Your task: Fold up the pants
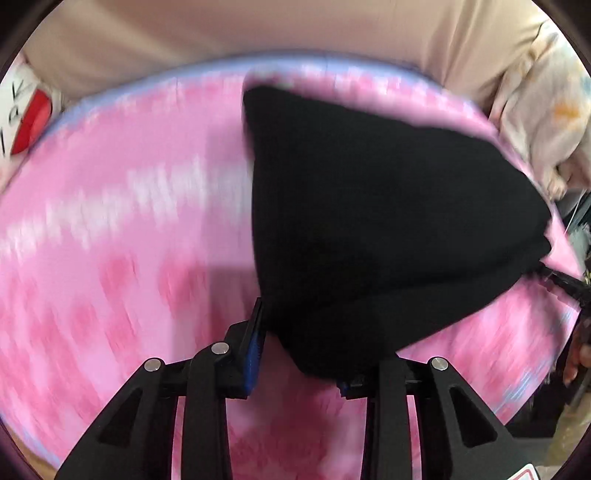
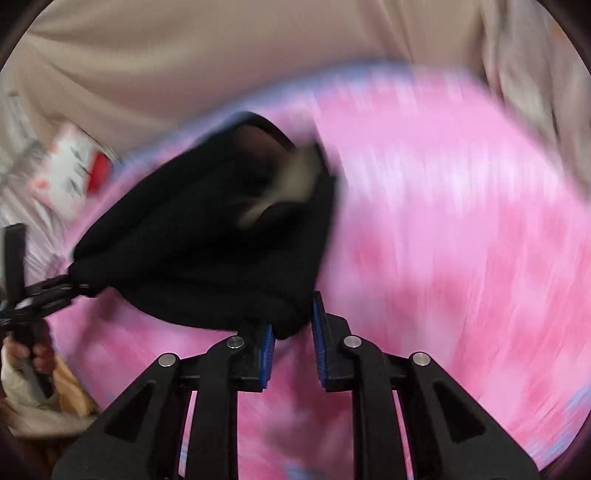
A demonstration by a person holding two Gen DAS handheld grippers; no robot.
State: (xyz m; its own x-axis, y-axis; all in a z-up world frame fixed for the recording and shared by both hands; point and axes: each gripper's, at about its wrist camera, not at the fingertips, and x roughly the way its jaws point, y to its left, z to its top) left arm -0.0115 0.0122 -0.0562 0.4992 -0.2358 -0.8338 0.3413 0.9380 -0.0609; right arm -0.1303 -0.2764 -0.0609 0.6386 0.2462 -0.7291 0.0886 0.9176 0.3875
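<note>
The black pants (image 1: 388, 229) hang bunched above a pink patterned bedsheet (image 1: 122, 229). My left gripper (image 1: 303, 354) is shut on one corner of the pants; the cloth drapes over its right finger. In the right wrist view the pants (image 2: 207, 251) stretch from my right gripper (image 2: 293, 332), shut on another corner, across to the left gripper (image 2: 55, 291) at the far left. The right gripper also shows at the right edge of the left wrist view (image 1: 565, 284). Both views are motion-blurred.
A beige wall or headboard (image 1: 258, 29) runs behind the bed. A white and red box (image 2: 70, 173) lies at the bed's far left. Light patterned cloth (image 1: 546, 110) hangs at the far right.
</note>
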